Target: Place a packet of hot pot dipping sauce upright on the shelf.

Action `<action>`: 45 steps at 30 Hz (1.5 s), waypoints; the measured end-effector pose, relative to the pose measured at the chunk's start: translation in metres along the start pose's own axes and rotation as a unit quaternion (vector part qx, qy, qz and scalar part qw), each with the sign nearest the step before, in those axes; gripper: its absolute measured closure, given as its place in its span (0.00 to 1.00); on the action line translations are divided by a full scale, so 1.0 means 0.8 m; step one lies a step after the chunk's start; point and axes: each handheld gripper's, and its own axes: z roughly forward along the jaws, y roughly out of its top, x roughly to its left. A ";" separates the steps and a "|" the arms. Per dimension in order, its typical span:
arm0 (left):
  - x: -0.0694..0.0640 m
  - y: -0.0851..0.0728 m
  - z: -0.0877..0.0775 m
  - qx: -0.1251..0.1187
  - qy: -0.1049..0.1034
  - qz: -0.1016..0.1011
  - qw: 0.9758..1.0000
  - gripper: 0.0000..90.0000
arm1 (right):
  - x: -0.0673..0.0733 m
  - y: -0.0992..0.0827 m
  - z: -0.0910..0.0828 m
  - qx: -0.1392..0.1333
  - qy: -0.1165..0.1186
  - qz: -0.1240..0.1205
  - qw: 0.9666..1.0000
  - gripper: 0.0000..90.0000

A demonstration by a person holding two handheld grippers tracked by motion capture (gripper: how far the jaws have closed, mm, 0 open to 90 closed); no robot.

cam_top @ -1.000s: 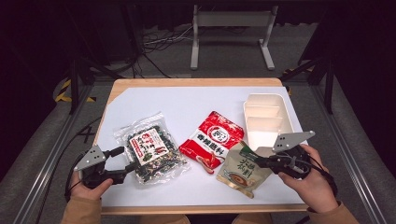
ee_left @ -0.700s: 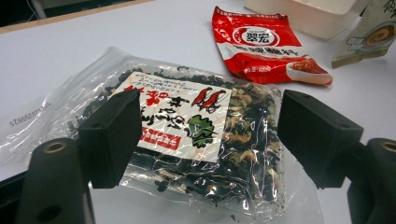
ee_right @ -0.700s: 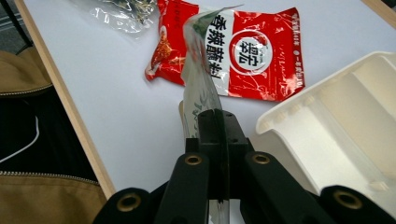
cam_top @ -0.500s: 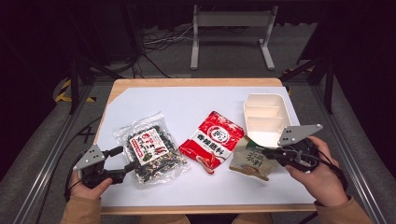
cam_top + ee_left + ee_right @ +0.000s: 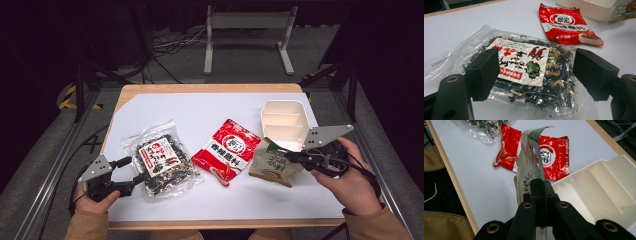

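My right gripper (image 5: 295, 158) (image 5: 538, 183) is shut on the edge of a green and beige pouch (image 5: 274, 166) (image 5: 529, 167), which hangs lifted off the white table beside the cream divided tray (image 5: 284, 120) (image 5: 604, 182). A red seasoning packet (image 5: 227, 150) (image 5: 554, 155) (image 5: 567, 25) lies flat at the table's middle. My left gripper (image 5: 131, 170) (image 5: 535, 72) rests open at the near left, its jaws on either side of a clear bag of dark dried seaweed (image 5: 160, 160) (image 5: 529, 72) without pressing it.
The white sheet (image 5: 200, 115) covers a wooden table whose near edge (image 5: 225, 222) runs just in front of both hands. A metal stand (image 5: 247, 30) and cables lie on the floor behind. Dark rails flank the table on both sides.
The right gripper has risen and moved right with the green pouch, lifting it off the table toward the tray. The left gripper has stayed put.
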 end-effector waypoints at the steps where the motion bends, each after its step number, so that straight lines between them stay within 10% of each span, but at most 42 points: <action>1: 0.000 0.000 0.000 0.001 0.000 0.000 1.000 0.25 | -0.002 0.002 -0.002 -0.002 0.000 -0.003 1.000 1.00; 45: -0.003 -0.012 -0.015 -0.004 0.017 -0.014 1.000 0.25 | -0.097 0.071 -0.035 -0.018 -0.032 -0.060 0.998 1.00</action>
